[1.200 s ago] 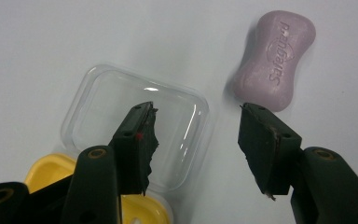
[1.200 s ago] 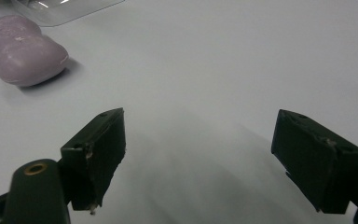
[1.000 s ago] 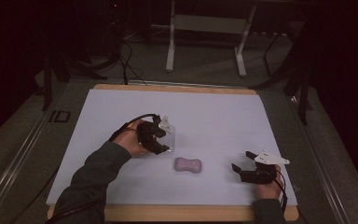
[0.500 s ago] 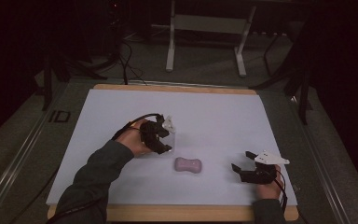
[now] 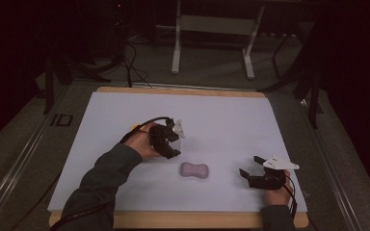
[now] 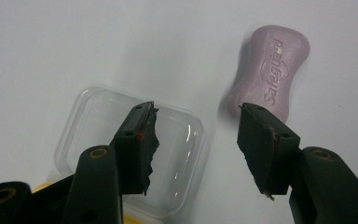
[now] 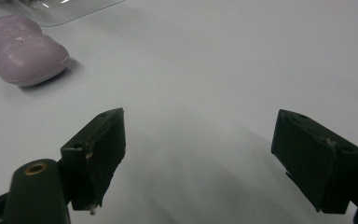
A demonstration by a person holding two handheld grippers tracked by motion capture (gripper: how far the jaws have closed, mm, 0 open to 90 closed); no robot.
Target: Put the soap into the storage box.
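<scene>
A pink waisted soap bar [image 6: 268, 74], stamped "Safeguard", is laid flat on the white desk, just beside a clear, empty plastic tub [image 6: 93, 112].

Soap bar [image 5: 194, 170]: you have it on the sheet [image 5: 221, 120], between your two grippers, nearer the front edge than the back.
Clear container [image 6: 130, 154]: on the sheet just left of the soap bar, apart from it; it lies under your left gripper [image 5: 172, 143].
Left gripper: over the container, one jaw above its inside, the other beyond its rim toward the soap.
Right gripper [image 5: 251, 167]: well right of the soap bar, near the sheet's front right corner, probably just above the surface.
Sheet: spread on the table [image 5: 183, 90], whose edge shows behind it.
</scene>
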